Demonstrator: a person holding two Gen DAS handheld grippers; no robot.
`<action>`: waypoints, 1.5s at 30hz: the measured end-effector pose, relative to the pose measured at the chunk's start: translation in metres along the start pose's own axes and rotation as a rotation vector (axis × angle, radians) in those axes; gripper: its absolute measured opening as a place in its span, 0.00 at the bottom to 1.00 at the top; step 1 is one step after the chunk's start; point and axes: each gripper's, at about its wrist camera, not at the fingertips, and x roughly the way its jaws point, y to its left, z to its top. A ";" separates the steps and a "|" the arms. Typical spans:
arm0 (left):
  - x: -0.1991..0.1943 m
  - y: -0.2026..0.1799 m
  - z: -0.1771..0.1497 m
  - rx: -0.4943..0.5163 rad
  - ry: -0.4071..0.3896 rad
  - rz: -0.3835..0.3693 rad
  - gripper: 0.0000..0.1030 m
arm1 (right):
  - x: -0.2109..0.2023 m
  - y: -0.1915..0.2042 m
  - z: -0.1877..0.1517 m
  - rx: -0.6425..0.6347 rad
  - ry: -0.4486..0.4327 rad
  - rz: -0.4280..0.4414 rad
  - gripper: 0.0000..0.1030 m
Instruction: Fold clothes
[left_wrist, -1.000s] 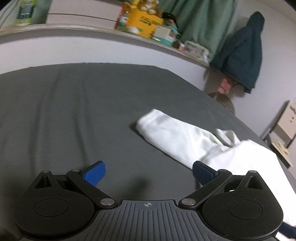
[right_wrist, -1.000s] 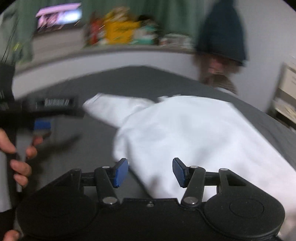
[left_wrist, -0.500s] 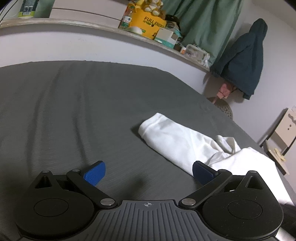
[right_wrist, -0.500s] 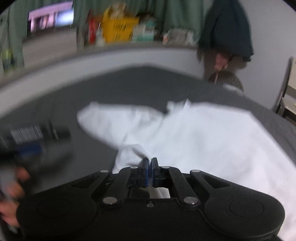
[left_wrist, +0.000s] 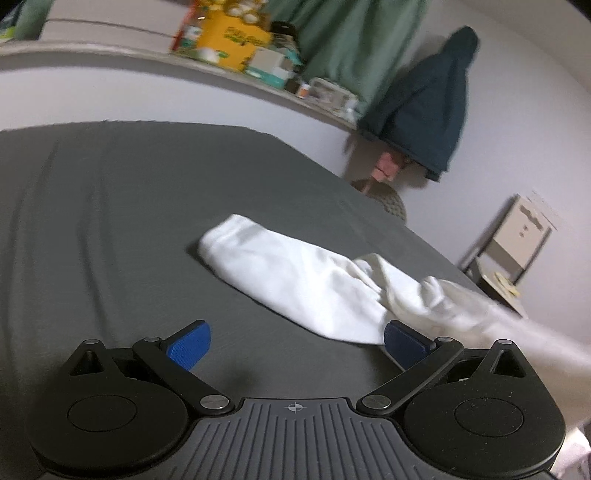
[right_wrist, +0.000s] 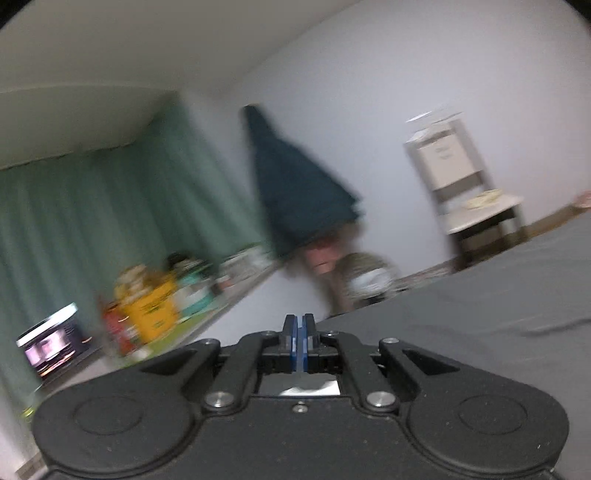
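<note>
Left gripper (left_wrist: 293, 341) hovers low over dark grey bedsheet (left_wrist: 110, 221), blue pads wide apart, nothing between. White cotton garment (left_wrist: 295, 280) lies on sheet just ahead, one sleeve flat, far end stretched taut toward right edge. Right gripper (right_wrist: 298, 341) pads pressed together, white cloth scrap visible beneath; whether clamped, cannot tell.

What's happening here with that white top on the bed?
A person is folding a white garment on a dark grey bed. The right hand-held gripper is shut and seems to be pulling one end, which stretches taut to the right. The left hand-held gripper is open above the sheet, holding nothing.
</note>
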 end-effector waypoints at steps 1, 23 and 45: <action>-0.001 -0.004 -0.001 0.022 0.000 -0.006 1.00 | -0.004 -0.010 0.003 -0.019 0.018 -0.047 0.03; 0.003 0.013 -0.005 -0.048 0.032 0.090 1.00 | 0.154 0.130 -0.235 -0.785 0.520 -0.115 0.62; 0.003 0.006 -0.002 -0.032 0.028 0.042 1.00 | -0.001 0.044 -0.022 -0.103 -0.012 0.021 0.05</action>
